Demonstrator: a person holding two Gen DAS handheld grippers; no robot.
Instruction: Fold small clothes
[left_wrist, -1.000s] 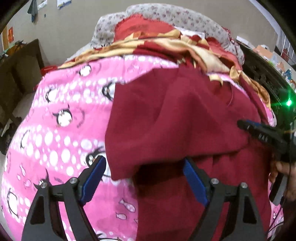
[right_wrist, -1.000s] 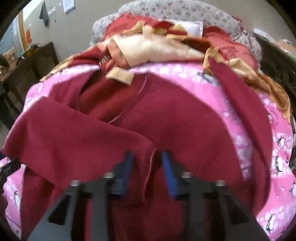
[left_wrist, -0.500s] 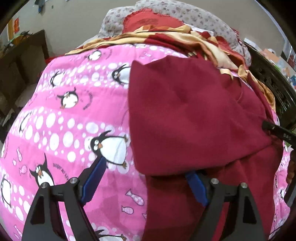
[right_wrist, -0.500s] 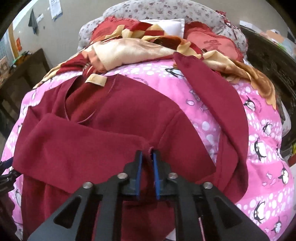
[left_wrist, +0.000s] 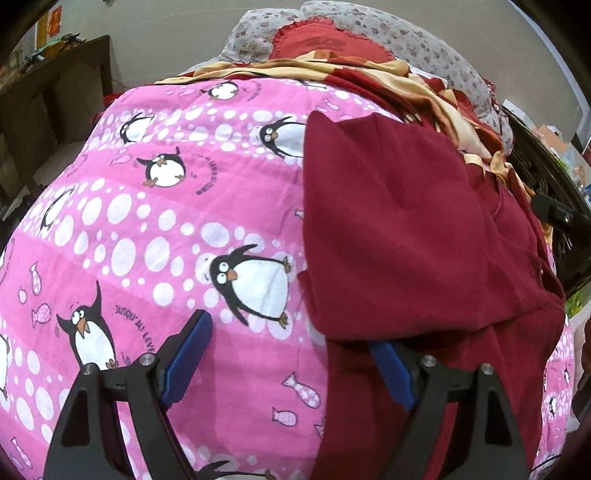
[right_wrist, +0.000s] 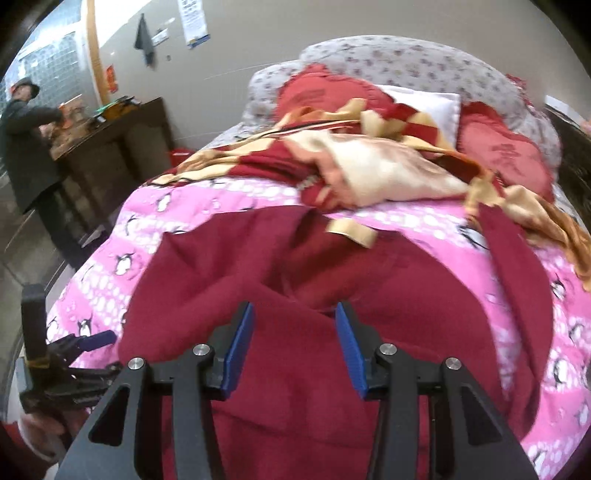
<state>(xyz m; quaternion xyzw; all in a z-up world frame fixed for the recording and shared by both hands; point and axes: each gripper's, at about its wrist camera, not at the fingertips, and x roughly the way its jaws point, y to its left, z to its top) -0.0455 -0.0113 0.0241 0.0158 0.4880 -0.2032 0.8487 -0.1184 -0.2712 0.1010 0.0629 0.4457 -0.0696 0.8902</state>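
A dark red long-sleeved garment (left_wrist: 413, 229) lies on a pink penguin-print bedspread (left_wrist: 155, 229). Its left sleeve is folded across the body. My left gripper (left_wrist: 291, 343) is open and empty, its right finger just under the folded sleeve's edge. In the right wrist view the garment (right_wrist: 388, 295) fills the middle, with its right sleeve (right_wrist: 517, 266) stretched out to the right. My right gripper (right_wrist: 291, 332) is open over the folded sleeve's end, holding nothing. The left gripper also shows in the right wrist view (right_wrist: 88, 341), at the left.
A red and cream blanket (right_wrist: 369, 162), red pillows (right_wrist: 506, 155) and a grey floral headboard cushion (right_wrist: 406, 62) lie at the bed's far end. A dark wooden cabinet (right_wrist: 110, 147) and a person (right_wrist: 26, 140) stand left of the bed.
My right gripper was shut on the sleeve's end, has let go and now stands open. The left gripper has pulled back to the left, so more bedspread shows.
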